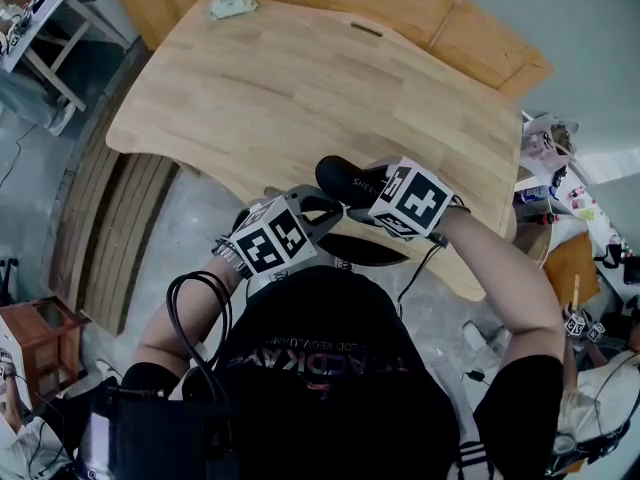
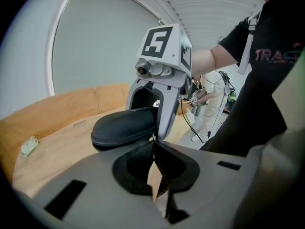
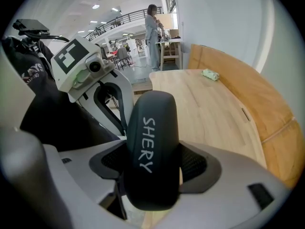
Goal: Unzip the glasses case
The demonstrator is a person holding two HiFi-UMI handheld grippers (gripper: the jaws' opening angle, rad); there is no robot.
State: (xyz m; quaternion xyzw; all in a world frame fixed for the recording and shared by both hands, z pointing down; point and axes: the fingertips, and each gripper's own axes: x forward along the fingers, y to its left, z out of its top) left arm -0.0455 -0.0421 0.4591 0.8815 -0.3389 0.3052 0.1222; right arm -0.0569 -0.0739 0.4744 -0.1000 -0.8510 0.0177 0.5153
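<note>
My right gripper [image 1: 368, 194] [image 3: 152, 162] is shut on a black oval glasses case [image 1: 343, 178] [image 3: 151, 142] and holds it over the table's near edge. The case bears white lettering and lies across both pads. My left gripper [image 1: 318, 209] [image 2: 154, 140] comes at the case's end from the left. Its jaws are shut, and their tips pinch a small zipper pull [image 2: 153, 136] at the seam of the case [image 2: 125, 125]. The zip line looks shut along the side that shows.
The wooden table [image 1: 300, 88] has a curved front edge and a small slot [image 1: 366, 30] near the back. A crumpled greenish wad [image 1: 232, 5] [image 3: 210, 74] lies at its far end. Wooden panels stand behind. A person [image 3: 152, 32] stands far off.
</note>
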